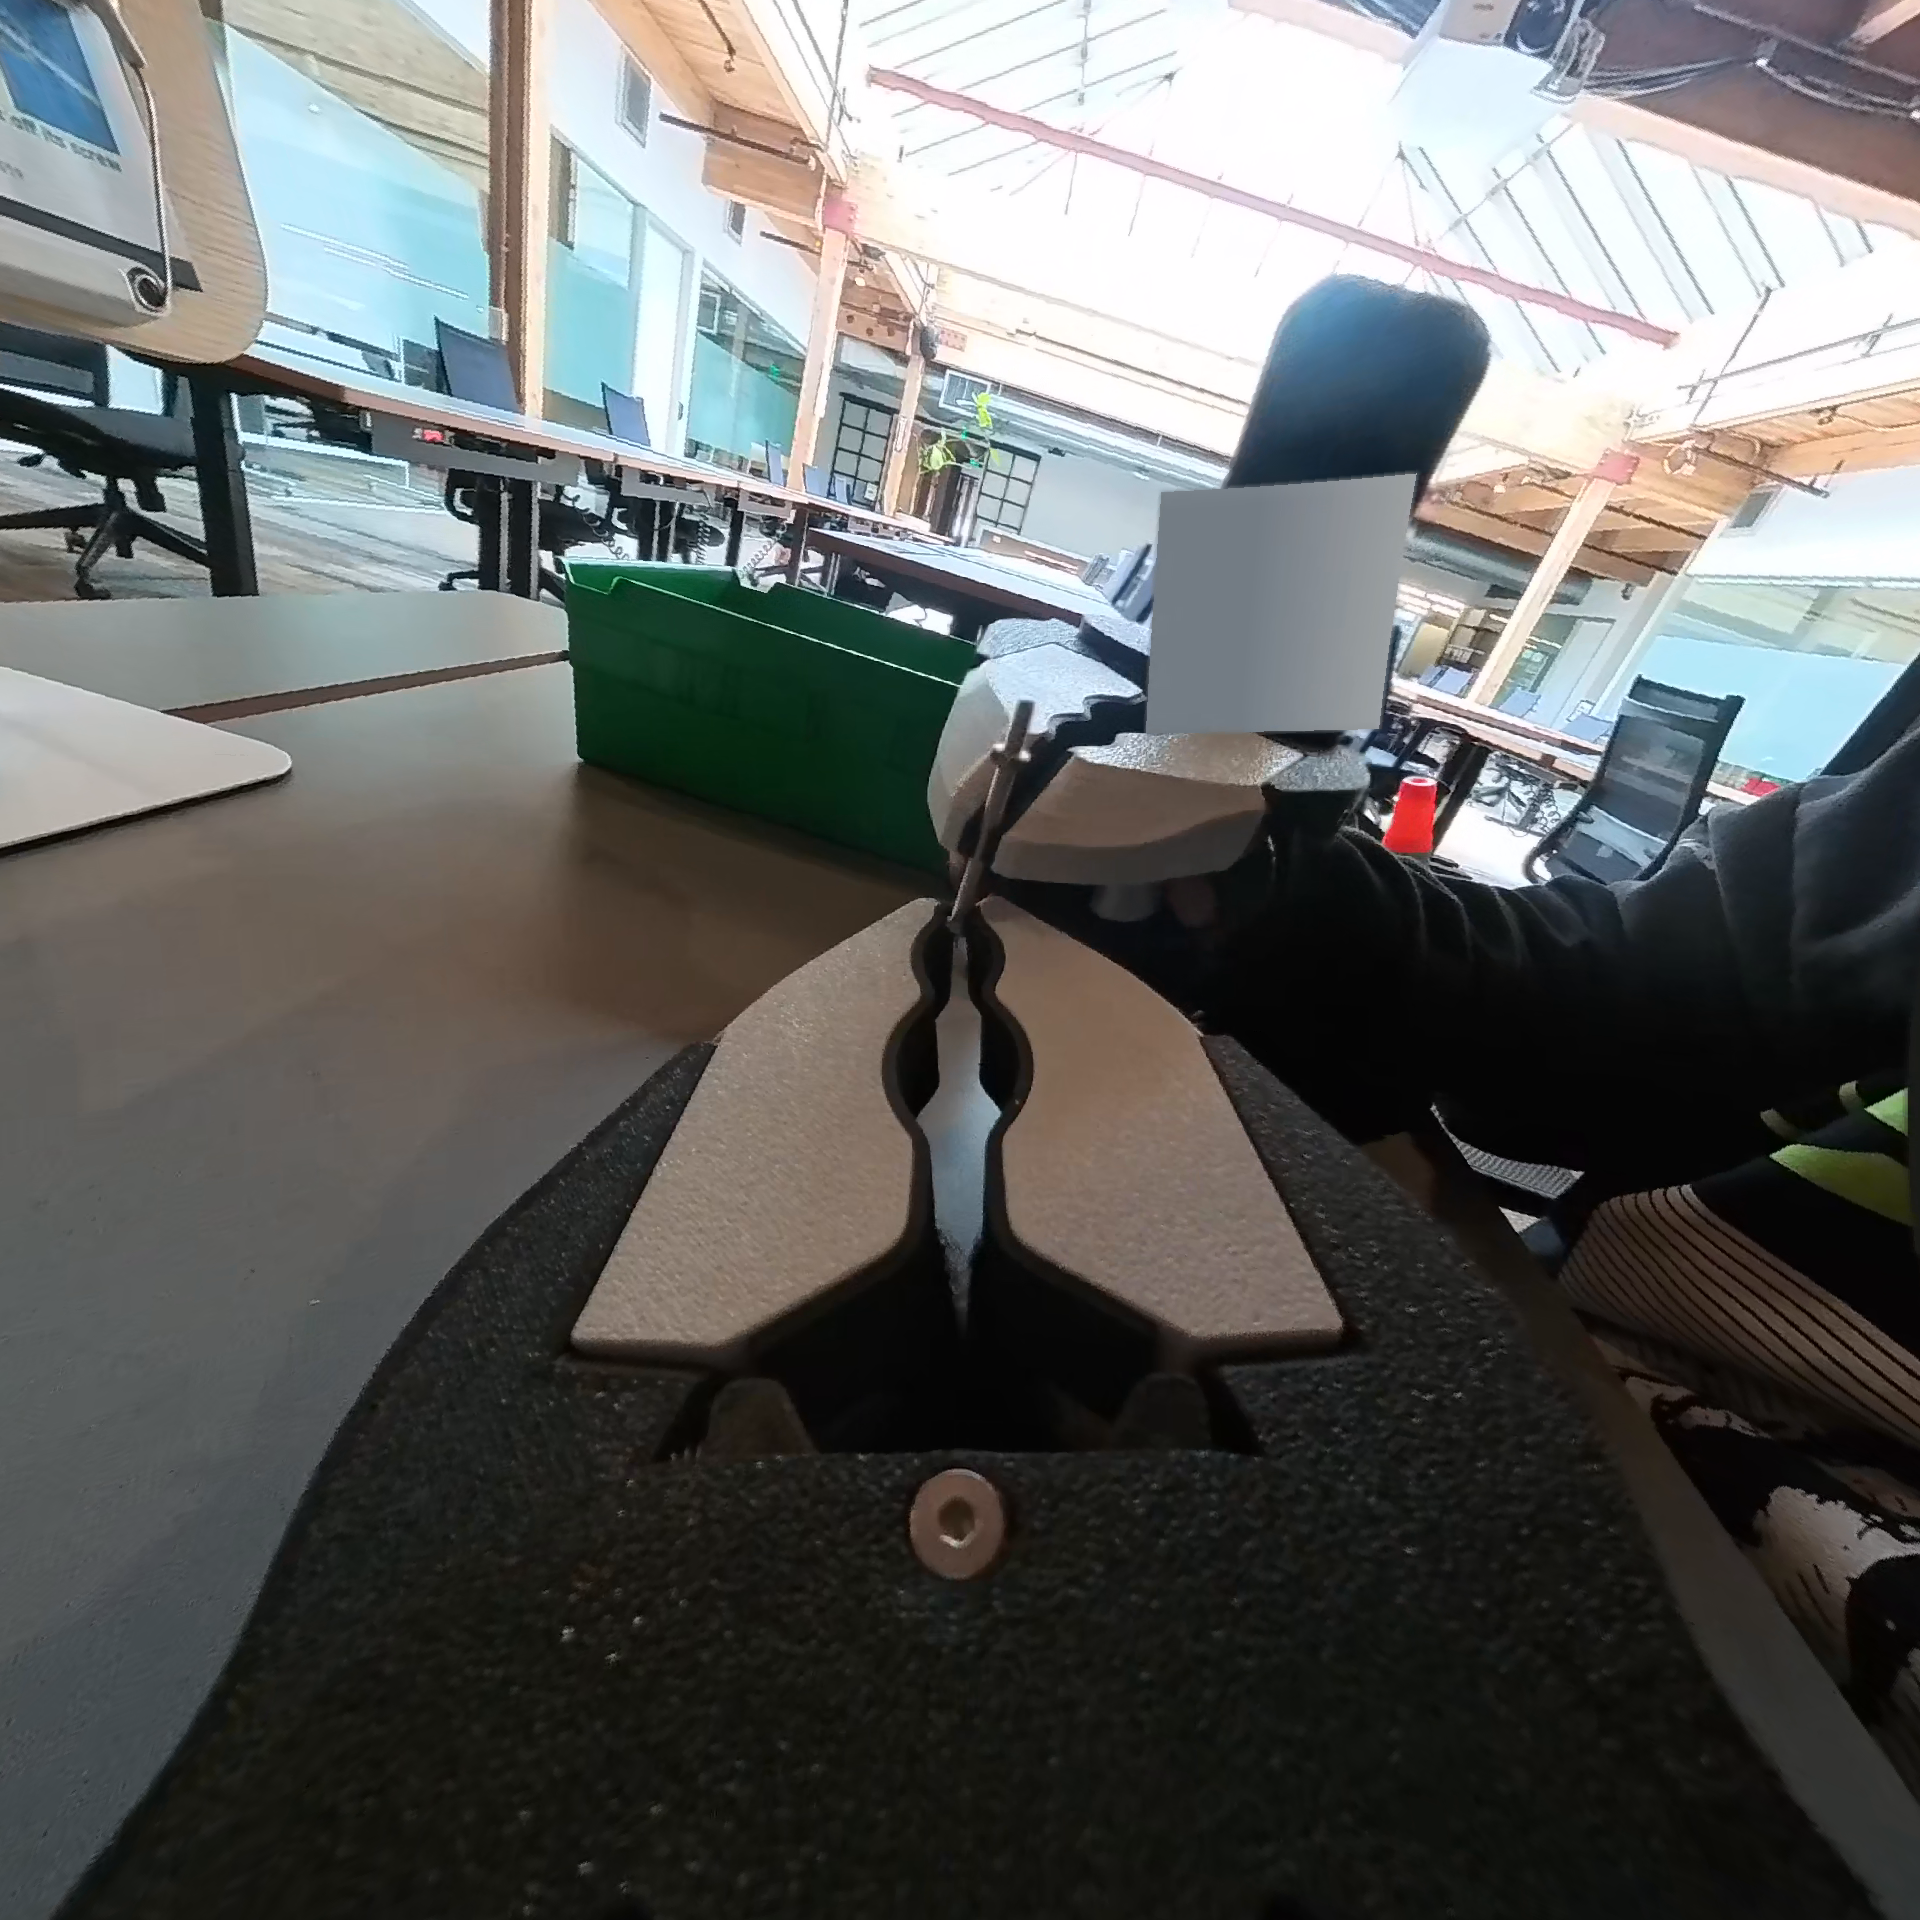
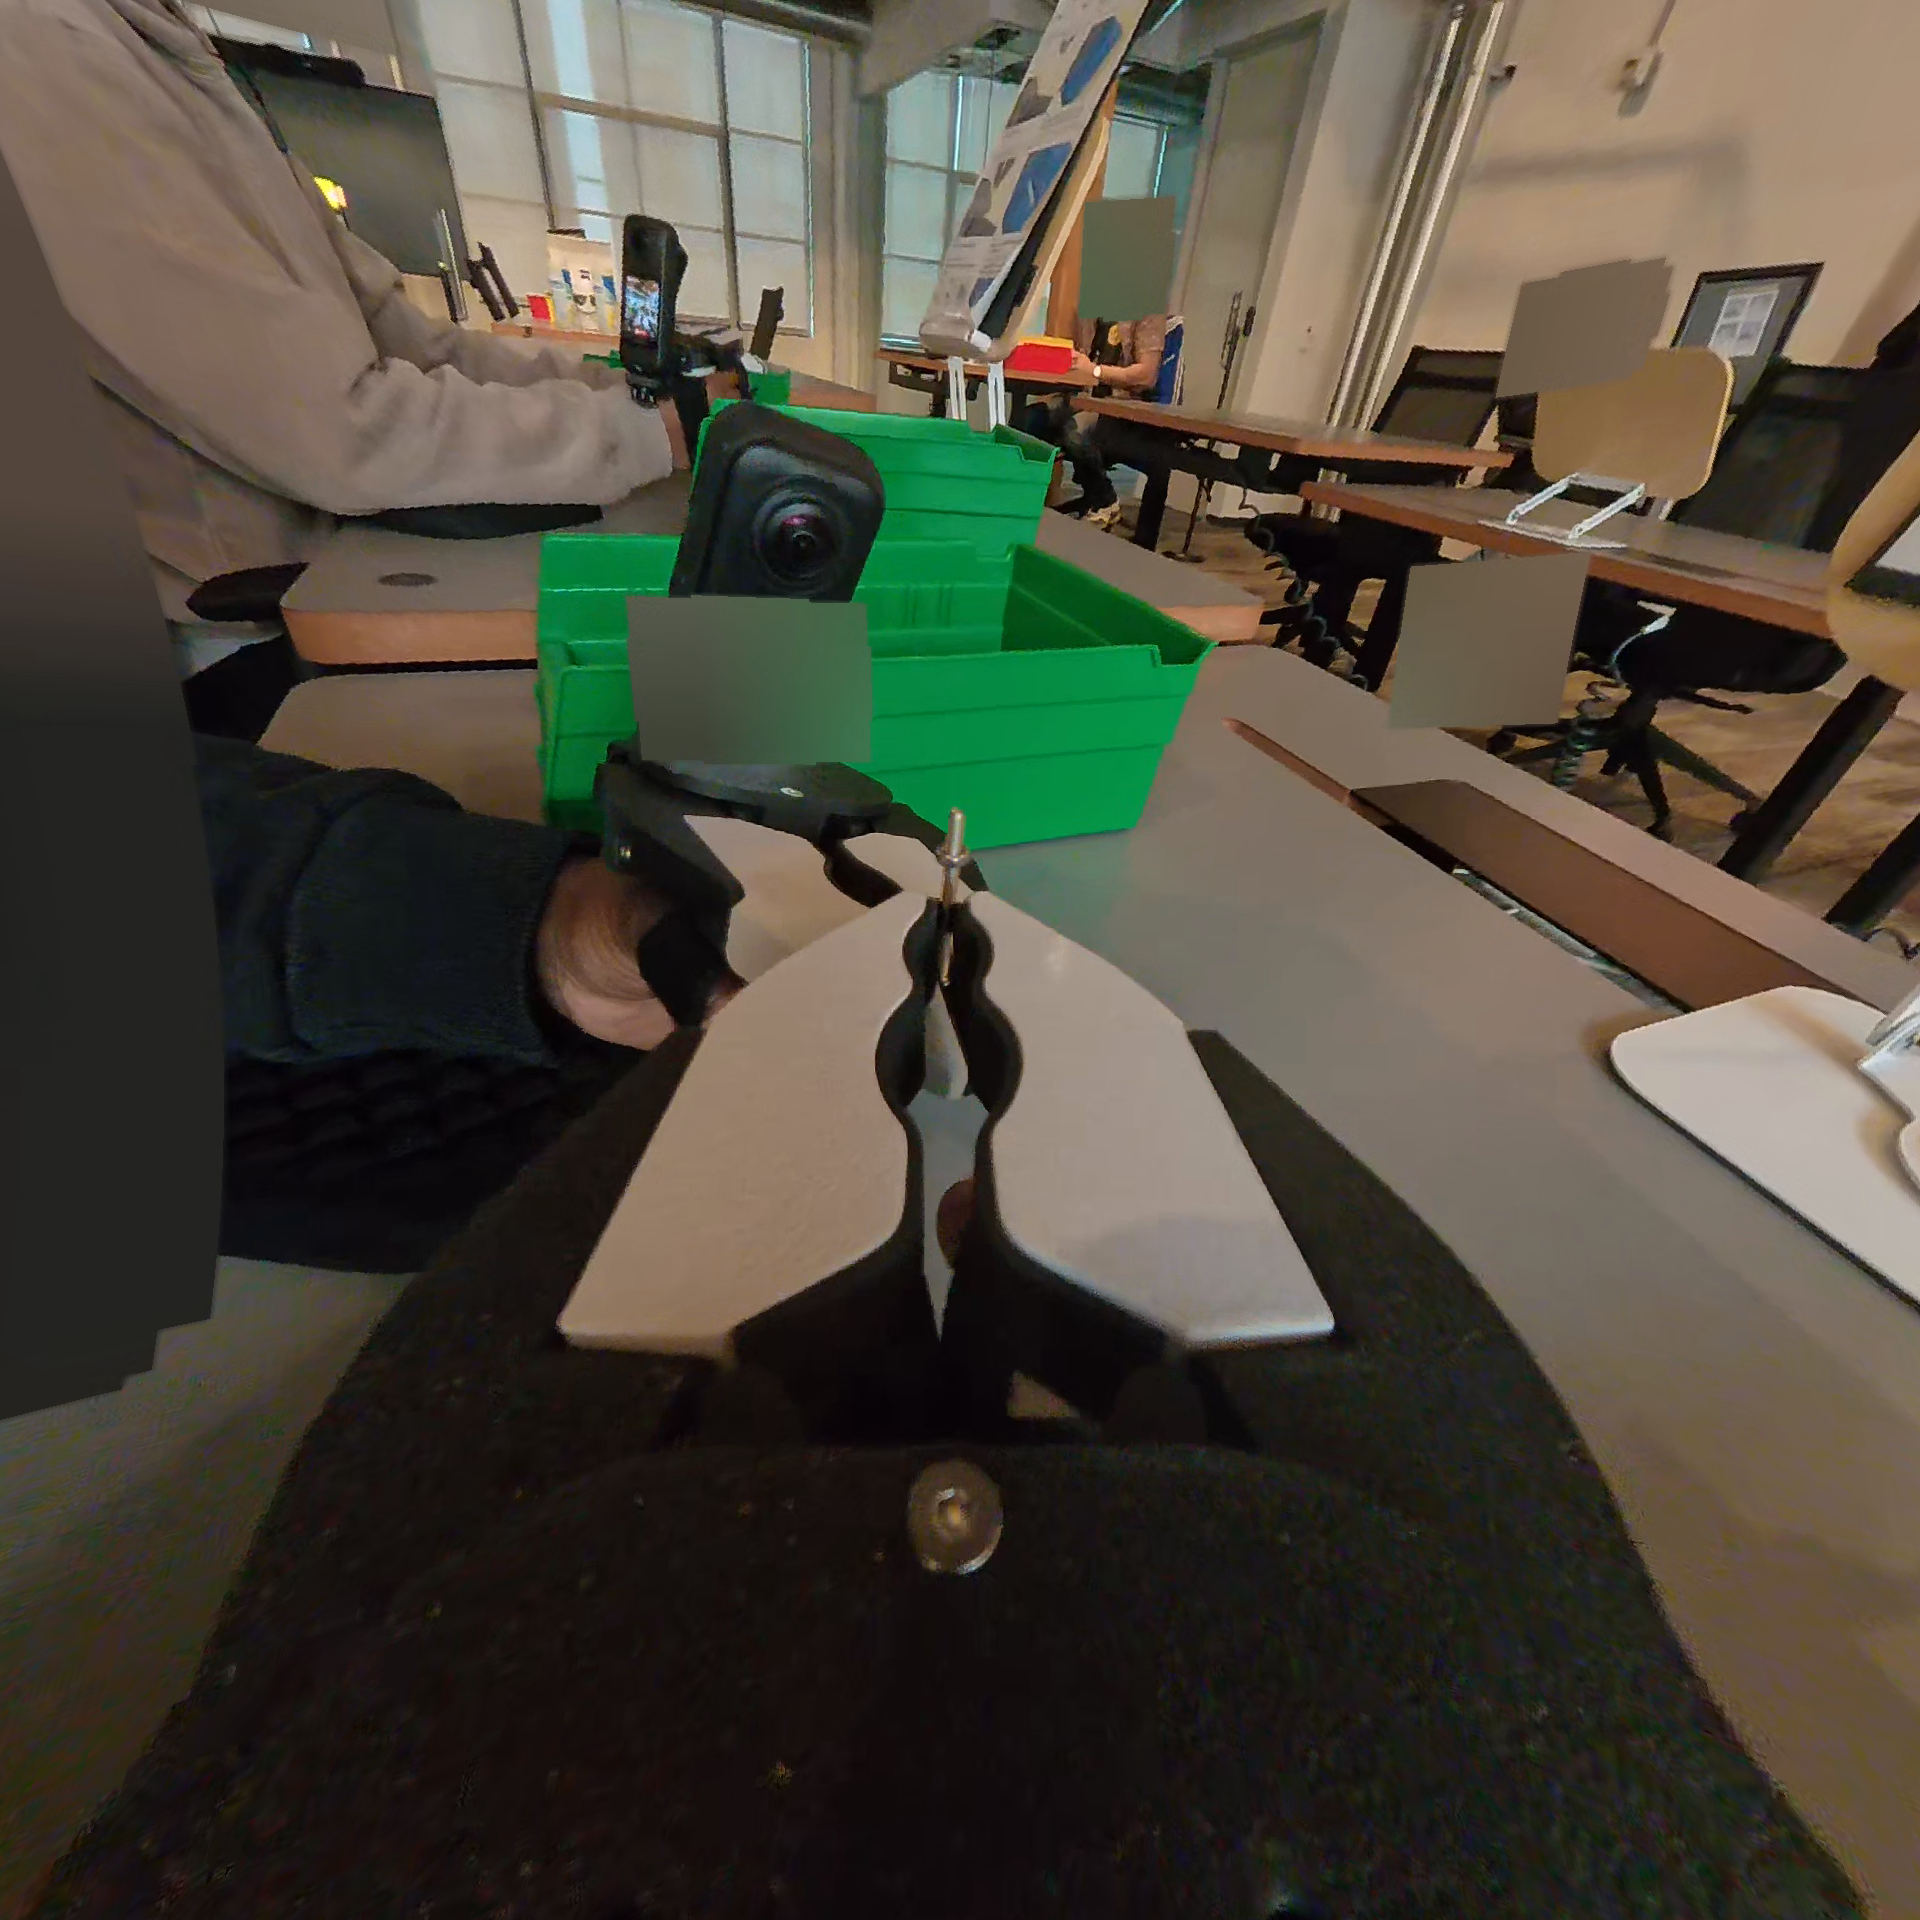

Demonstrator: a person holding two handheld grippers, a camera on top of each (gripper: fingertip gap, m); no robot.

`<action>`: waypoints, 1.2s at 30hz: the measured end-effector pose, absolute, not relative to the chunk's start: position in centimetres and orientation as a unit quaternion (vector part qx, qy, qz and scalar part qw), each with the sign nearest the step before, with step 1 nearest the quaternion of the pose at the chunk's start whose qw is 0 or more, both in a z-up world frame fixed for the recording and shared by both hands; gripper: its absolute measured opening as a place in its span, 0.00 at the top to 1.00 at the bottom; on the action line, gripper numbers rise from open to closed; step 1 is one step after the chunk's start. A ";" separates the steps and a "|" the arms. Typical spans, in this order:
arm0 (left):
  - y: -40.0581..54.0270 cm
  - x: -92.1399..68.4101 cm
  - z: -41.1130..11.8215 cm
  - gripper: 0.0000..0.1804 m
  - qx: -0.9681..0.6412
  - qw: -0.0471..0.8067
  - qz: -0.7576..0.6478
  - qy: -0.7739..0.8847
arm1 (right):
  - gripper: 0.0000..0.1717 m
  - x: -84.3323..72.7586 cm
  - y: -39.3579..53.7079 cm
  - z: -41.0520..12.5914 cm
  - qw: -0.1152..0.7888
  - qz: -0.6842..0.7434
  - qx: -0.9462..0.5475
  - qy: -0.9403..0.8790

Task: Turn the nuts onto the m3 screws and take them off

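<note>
The fingers of the left gripper (image 1: 958, 920) are seen closed together at their tips, clamped on the lower end of a thin metal screw (image 1: 989, 821), just below the middle of the frame. The fingers of the right gripper (image 2: 945, 914) are likewise closed on the shaft of the same screw (image 2: 950, 883), which is held clear above the counter (image 2: 1351, 935). The long axis of the screw is set nearly upright: it is seen vertical in the right wrist view and leaning toward the upper right in the left wrist view, with its free end pointing up. A small nut (image 2: 948, 854) is threaded on the shaft, above both sets of fingertips and short of the top end. Which end carries the head cannot be told. One screw and one nut are counted, and two grippers, each gripped by a hand in a dark sleeve. Behind them, three green bins (image 2: 1039, 727) can be made out on the grey counter, and one white flat base (image 2: 1766, 1091) is seen at the right edge. Beyond lies an open office with rows of desks, black chairs, wooden beams and large windows.
</note>
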State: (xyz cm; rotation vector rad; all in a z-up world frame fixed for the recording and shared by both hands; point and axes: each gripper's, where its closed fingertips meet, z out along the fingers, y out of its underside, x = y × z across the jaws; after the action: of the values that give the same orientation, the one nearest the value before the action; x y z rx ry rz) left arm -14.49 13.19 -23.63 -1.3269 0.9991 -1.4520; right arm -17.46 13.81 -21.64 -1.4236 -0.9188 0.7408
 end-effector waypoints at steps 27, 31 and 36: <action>15.8 -14.7 -23.9 0.36 -0.585 0.512 -0.508 0.371 | 0.99 -4.7 17.2 -16.2 0.585 0.196 -0.740 -0.270; 16.1 -15.3 -22.4 0.33 -0.554 0.555 -0.515 0.346 | 0.99 -0.6 17.3 -15.8 0.559 0.148 -0.775 -0.256; 16.1 -16.1 -20.9 0.35 -0.519 0.597 -0.513 0.333 | 0.99 4.2 17.5 -16.0 0.525 0.103 -0.814 -0.228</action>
State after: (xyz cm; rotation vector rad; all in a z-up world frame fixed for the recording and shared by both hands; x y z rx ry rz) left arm -16.12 16.13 -20.90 -1.2041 0.7736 -1.1902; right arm 4.16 17.51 -15.97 -1.9470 -0.5464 0.2456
